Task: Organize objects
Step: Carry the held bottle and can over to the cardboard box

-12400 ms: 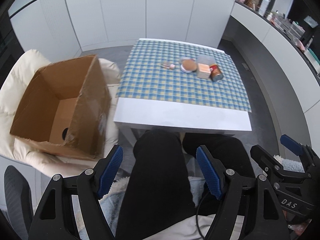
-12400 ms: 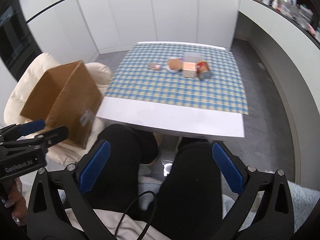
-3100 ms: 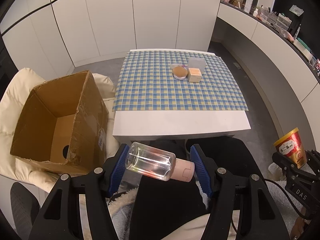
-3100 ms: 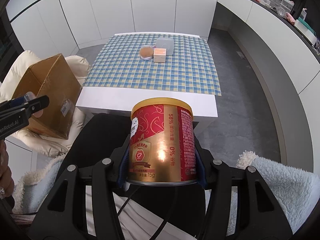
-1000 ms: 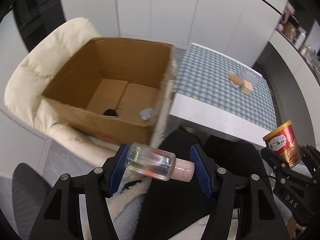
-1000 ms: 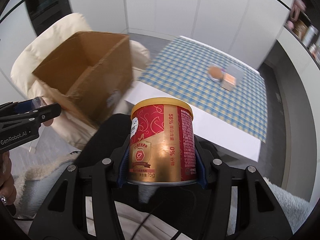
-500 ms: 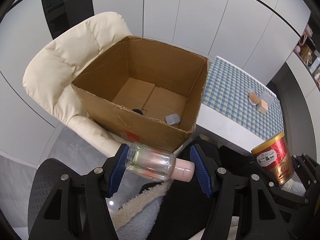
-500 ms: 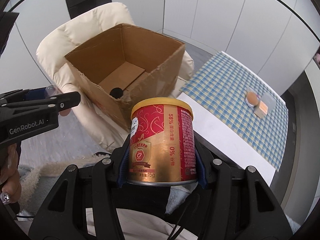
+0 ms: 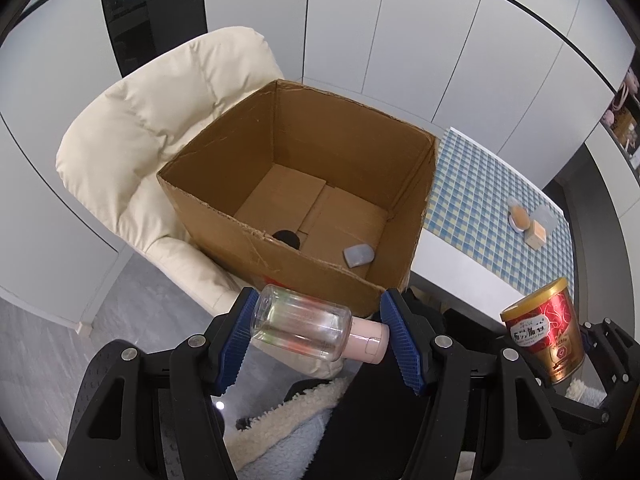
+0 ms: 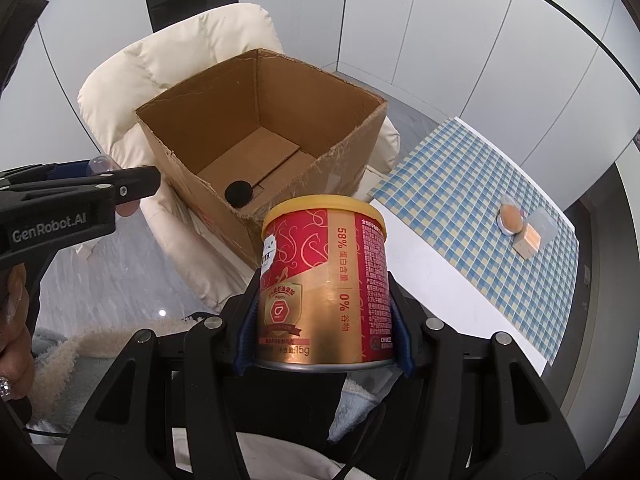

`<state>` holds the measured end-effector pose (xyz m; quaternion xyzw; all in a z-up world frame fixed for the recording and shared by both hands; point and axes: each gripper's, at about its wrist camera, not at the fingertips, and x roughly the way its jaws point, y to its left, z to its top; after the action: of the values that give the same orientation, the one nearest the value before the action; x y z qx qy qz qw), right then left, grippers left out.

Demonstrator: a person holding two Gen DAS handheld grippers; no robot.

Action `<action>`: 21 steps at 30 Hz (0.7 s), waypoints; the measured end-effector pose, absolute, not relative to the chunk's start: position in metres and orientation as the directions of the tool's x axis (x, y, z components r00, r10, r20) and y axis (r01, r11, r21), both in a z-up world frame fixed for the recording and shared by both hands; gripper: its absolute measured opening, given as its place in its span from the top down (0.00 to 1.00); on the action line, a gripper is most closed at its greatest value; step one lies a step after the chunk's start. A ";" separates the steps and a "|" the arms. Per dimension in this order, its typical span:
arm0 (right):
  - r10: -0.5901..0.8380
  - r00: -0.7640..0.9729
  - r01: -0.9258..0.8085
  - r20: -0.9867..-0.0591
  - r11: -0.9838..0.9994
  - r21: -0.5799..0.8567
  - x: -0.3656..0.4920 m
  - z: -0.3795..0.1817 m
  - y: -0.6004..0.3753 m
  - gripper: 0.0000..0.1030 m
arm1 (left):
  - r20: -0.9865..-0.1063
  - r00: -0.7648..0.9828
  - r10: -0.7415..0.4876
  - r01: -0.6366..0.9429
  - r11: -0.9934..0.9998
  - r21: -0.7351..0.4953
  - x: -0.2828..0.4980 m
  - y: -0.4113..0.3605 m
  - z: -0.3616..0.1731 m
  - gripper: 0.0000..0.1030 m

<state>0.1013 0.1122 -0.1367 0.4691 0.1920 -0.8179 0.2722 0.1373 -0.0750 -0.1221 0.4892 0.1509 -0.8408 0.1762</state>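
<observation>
L hand-held gripper [image 9: 320, 334] clamps bottle [image 9: 304, 332] sideways; R hand-held gripper [image 10: 323, 338] grips can [image 10: 324, 288] upright, near box [image 9: 304, 184].

A puffy cream armchair [image 9: 160, 120] sits by white cupboard doors [image 9: 420, 40]. A blue and yellow checked cloth [image 9: 480, 184] covers a white table [image 10: 432, 268]. The floor [image 9: 48, 352] is grey.
</observation>
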 end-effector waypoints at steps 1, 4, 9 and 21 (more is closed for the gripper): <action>-0.269 -0.411 0.627 -0.871 -0.777 -0.056 0.100 -0.136 0.111 0.46 | -0.877 -0.458 -0.145 0.444 -0.892 -0.084 0.136 -0.075 -0.123 0.38; -0.285 -0.407 0.633 -0.868 -0.773 -0.042 0.095 -0.134 0.108 0.46 | -0.883 -0.451 -0.133 0.444 -0.891 -0.092 0.129 -0.075 -0.124 0.38; -0.293 -0.420 0.645 -0.859 -0.762 -0.056 0.085 -0.130 0.097 0.46 | -0.886 -0.446 -0.127 0.460 -0.882 -0.105 0.115 -0.089 -0.122 0.38; -0.333 -0.380 0.668 -0.863 -0.744 -0.006 0.026 -0.140 0.055 0.46 | -0.892 -0.426 -0.150 0.493 -0.866 -0.090 0.063 -0.143 -0.125 0.38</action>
<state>0.0260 0.0551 -0.1401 0.4636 0.1804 -0.8107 0.3087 0.0630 -0.1433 -0.1245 0.4994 0.1716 -0.8267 0.1943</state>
